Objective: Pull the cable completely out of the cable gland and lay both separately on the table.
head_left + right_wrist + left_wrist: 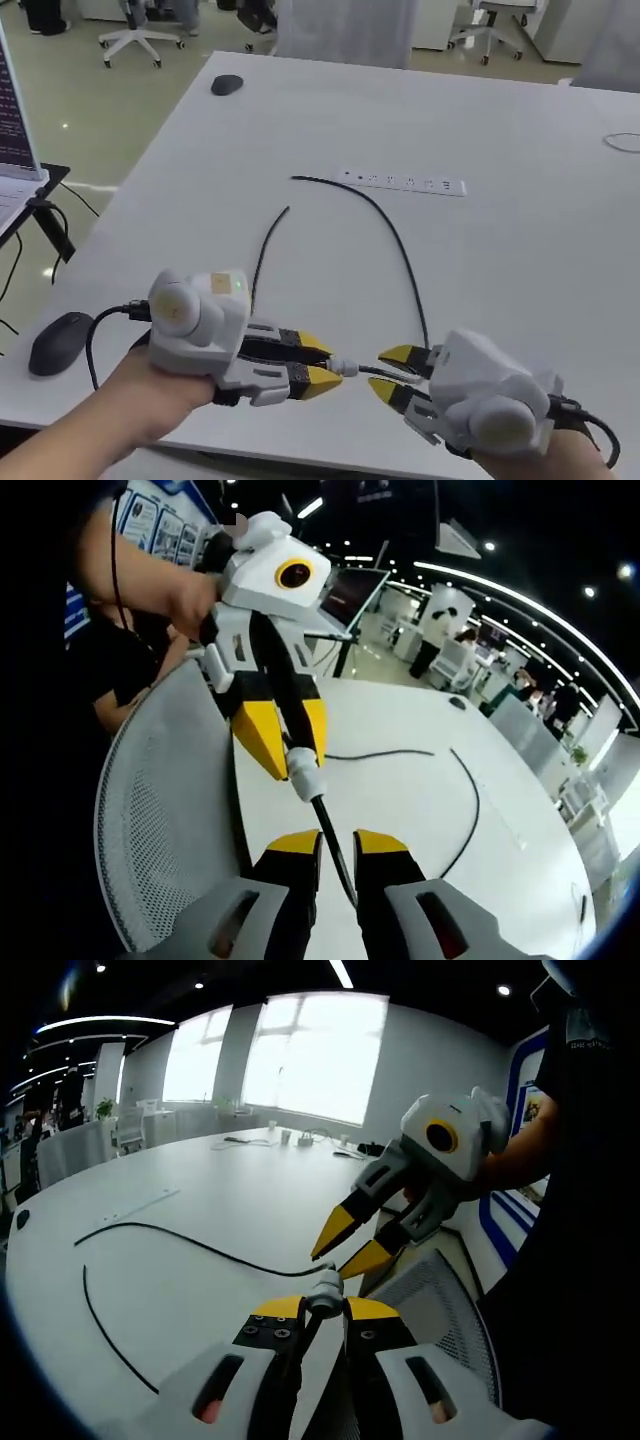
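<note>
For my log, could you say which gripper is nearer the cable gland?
Left. The left gripper holds the cable gland in its tips; the right gripper straddles the cable just beside it.

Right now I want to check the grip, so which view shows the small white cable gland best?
The right gripper view: the small white cable gland sits large at the left tool's tips, with the thin black cable leaving it. In the left gripper view its end shows between the tips; in the head view it is small.
</note>
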`<state>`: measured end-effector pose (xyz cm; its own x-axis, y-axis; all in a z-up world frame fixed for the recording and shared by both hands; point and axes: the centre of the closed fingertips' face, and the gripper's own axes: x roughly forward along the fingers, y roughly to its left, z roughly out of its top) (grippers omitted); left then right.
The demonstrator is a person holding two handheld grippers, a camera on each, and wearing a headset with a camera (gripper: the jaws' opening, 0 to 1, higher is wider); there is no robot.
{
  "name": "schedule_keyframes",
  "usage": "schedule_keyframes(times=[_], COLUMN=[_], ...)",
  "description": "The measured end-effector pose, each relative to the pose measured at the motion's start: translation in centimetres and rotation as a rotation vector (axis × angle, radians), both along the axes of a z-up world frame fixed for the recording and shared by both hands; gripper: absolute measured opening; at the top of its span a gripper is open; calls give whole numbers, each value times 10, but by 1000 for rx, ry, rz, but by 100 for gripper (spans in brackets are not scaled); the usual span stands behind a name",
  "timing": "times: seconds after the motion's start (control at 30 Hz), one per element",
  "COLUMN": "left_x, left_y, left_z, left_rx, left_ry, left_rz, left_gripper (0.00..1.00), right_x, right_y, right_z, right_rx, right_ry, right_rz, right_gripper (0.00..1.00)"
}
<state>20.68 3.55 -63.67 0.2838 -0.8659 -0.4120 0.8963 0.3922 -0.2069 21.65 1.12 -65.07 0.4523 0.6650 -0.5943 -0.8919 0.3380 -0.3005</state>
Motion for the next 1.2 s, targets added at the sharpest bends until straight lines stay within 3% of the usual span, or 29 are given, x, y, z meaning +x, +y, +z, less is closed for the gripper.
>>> schedule_keyframes(times=[0.23,0.6,1.2], left_x=[7,16,23], left_y=[-1,-3,0], left_z=[1,-2,-4], left_rx=[-2,7,-14], left_ry=[-7,1,11], left_rz=[7,-1,16], left_gripper=[15,15,15], right_x=[1,9,21], right_y=[8,12,-2], right_z=[4,2,-8], right_rx=[29,-11,4], right_ry=[1,-54,19], right_rz=[-1,6,-83], right_gripper=[7,2,0])
